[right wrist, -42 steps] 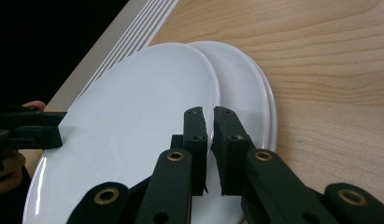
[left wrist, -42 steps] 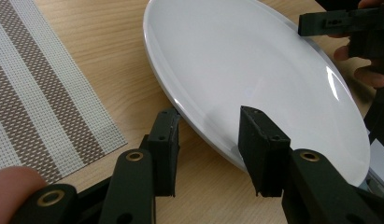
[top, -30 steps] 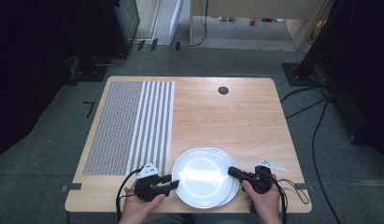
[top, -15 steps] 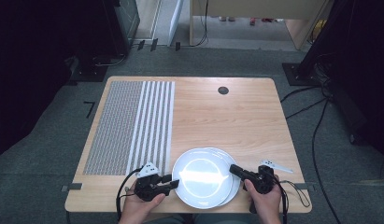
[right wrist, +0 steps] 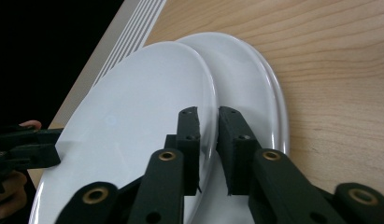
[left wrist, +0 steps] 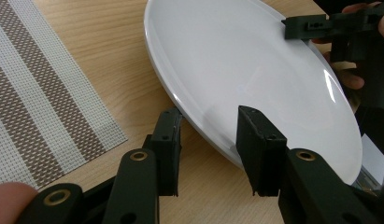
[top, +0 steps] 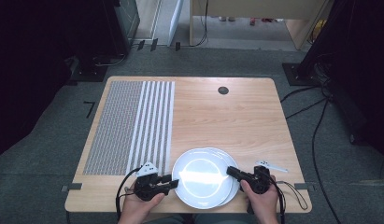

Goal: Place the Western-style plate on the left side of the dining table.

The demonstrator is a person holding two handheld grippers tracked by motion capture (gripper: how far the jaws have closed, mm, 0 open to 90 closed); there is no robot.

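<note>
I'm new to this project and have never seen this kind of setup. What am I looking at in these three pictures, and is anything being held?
No robot here: a person works with two hand-held grippers. The high view looks down on a wooden table; the other two pictures come from cameras riding on each gripper, looking along its black jaws.

On the table lie a striped placemat and two white plates, the top plate overlapping the lower plate.

The right gripper has its jaws nearly closed on the top plate's rim, which runs between them. The left gripper is open, jaws either side of the opposite rim, not yet gripping. A small white object lies near the right hand; I can't tell what it is.
</note>
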